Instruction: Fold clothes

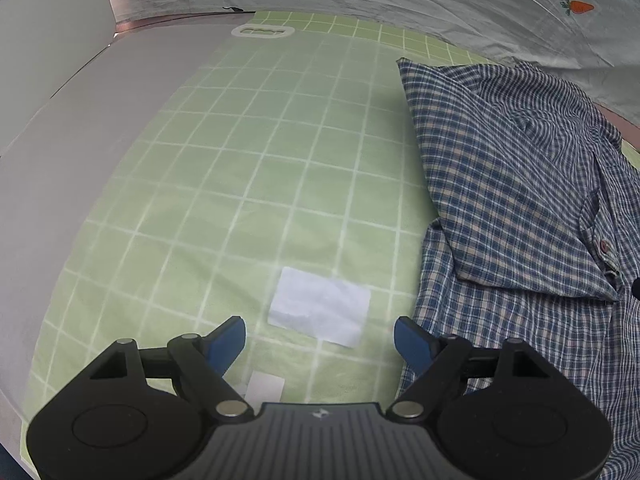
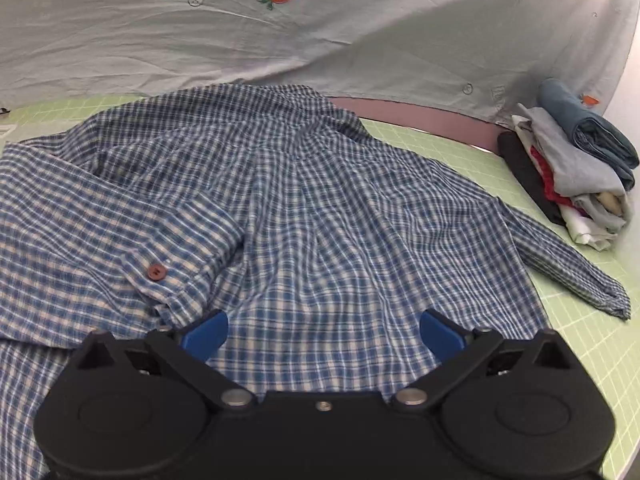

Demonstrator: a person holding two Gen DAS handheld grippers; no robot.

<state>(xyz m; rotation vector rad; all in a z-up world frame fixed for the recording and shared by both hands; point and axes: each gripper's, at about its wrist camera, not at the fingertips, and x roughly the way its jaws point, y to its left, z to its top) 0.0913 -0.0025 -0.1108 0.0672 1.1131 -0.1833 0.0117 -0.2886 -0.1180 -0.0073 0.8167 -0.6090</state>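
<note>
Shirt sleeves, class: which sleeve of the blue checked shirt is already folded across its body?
The buttoned-cuff sleeve, lying over the blue checked shirt; the other sleeve stretches out onto the green grid mat.

My left gripper (image 1: 320, 338) fills the bottom of the left wrist frame, its two blue-tipped fingers (image 1: 228, 340) spread wide apart, nothing between them, black linkage arms angling back to the ribbed body at lower centre. My right gripper (image 2: 322, 334) sits likewise along the bottom of the right wrist frame, blue fingertips (image 2: 440, 336) parted wide and empty, both pointing toward the upper middle of the frame.
</note>
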